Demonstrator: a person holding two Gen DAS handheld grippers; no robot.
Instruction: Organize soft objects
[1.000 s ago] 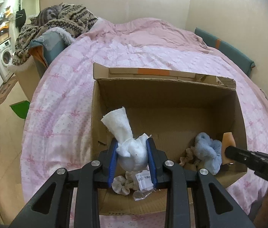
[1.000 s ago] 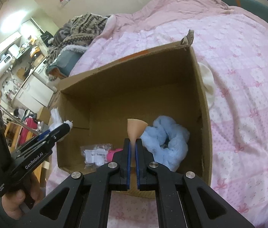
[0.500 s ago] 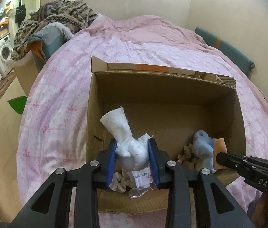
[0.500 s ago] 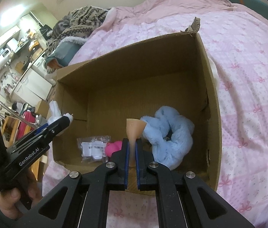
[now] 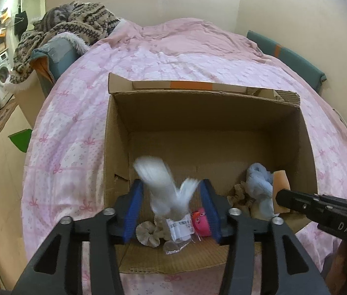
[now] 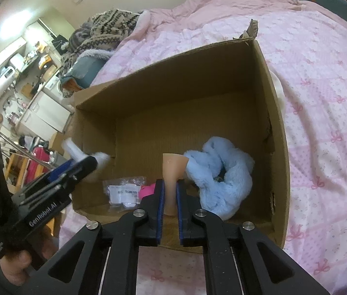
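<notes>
Left wrist view: my left gripper (image 5: 171, 207) is opening – pads are clear of the blurred white plush (image 5: 166, 189) between them, over the box (image 5: 207, 113) on the pink bed (image 5: 80, 113).

Right wrist view: my right gripper (image 6: 171, 196) is opening too – the tan sponge (image 6: 172, 172) stands between its pads, contact unclear, beside the blue scrunchie (image 6: 222, 172) in the box.

A cardboard box (image 5: 114, 147) sits on the bed (image 5: 173, 56). Inside, along its near wall, lie a scrunchie (image 5: 148, 231), a plastic packet (image 5: 180, 226) and a small toy (image 5: 201, 221); a fluffy cloth (image 6: 222, 172) lies to their right.
</notes>
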